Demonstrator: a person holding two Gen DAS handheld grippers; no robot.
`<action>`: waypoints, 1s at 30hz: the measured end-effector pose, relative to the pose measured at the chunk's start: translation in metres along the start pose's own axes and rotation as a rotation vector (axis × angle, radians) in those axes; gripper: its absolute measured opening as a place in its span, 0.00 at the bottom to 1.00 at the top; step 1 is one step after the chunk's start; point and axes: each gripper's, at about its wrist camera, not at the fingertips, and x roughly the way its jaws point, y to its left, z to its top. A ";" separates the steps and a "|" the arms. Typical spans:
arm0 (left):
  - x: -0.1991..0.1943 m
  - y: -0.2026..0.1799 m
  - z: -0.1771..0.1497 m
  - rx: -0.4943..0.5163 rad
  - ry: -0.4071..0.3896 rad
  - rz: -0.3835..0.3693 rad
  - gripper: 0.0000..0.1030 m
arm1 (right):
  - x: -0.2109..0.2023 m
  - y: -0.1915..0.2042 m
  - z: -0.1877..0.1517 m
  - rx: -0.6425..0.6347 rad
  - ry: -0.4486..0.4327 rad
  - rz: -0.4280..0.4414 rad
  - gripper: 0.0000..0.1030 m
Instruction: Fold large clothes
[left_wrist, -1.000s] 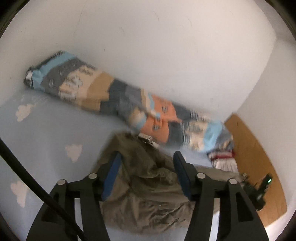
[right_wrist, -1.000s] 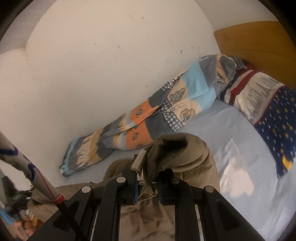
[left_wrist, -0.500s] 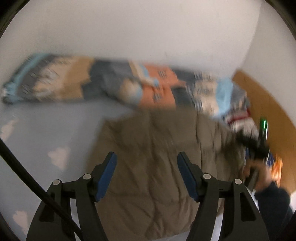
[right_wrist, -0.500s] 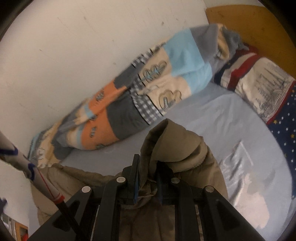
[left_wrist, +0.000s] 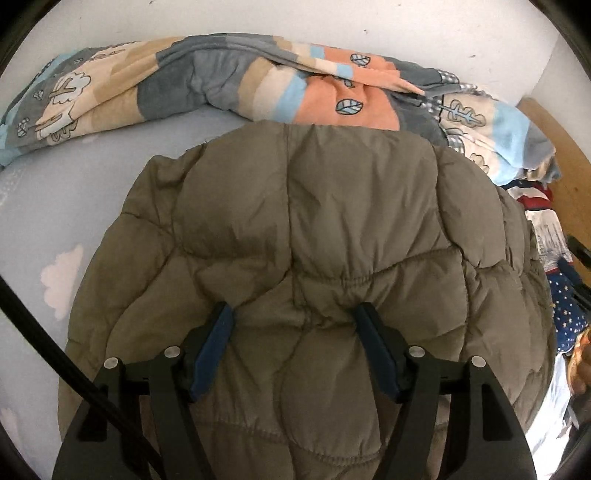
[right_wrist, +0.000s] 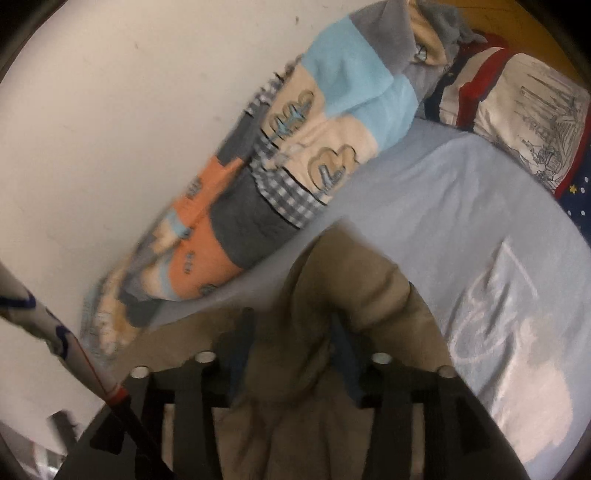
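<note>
An olive quilted puffer jacket (left_wrist: 332, 221) lies spread over the light blue bed sheet (left_wrist: 55, 206). My left gripper (left_wrist: 293, 314) hangs low over the jacket's middle. Its jaws are opening wide, with padded fabric bulging up between the blue pads, which do not pinch it. In the right wrist view a raised fold of the jacket (right_wrist: 351, 288) stands between the fingers of my right gripper (right_wrist: 291, 325). Those jaws are opening and the pads have come off the fold. The picture there is blurred.
A rolled patchwork blanket (left_wrist: 221, 81) runs along the white wall behind the jacket, also in the right wrist view as the blanket (right_wrist: 295, 147). A striped pillow (right_wrist: 517, 92) and navy starred fabric (left_wrist: 569, 314) lie by the wooden headboard (left_wrist: 565, 166). Bare sheet (right_wrist: 461, 206) shows on the jacket's right.
The left gripper dropped close over the jacket, which went from bunched to spread flat. The right gripper sank with the fold it pinched, then its jaws parted and let go.
</note>
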 end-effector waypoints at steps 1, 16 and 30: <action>0.000 -0.002 0.000 -0.001 -0.002 0.001 0.68 | -0.010 0.004 -0.003 -0.037 0.007 0.011 0.52; 0.013 0.001 0.001 0.042 -0.054 0.037 0.75 | 0.039 0.000 -0.086 -0.404 0.205 -0.159 0.53; 0.014 0.000 -0.003 0.019 -0.046 0.148 0.82 | 0.063 -0.021 -0.084 -0.279 0.240 -0.145 0.53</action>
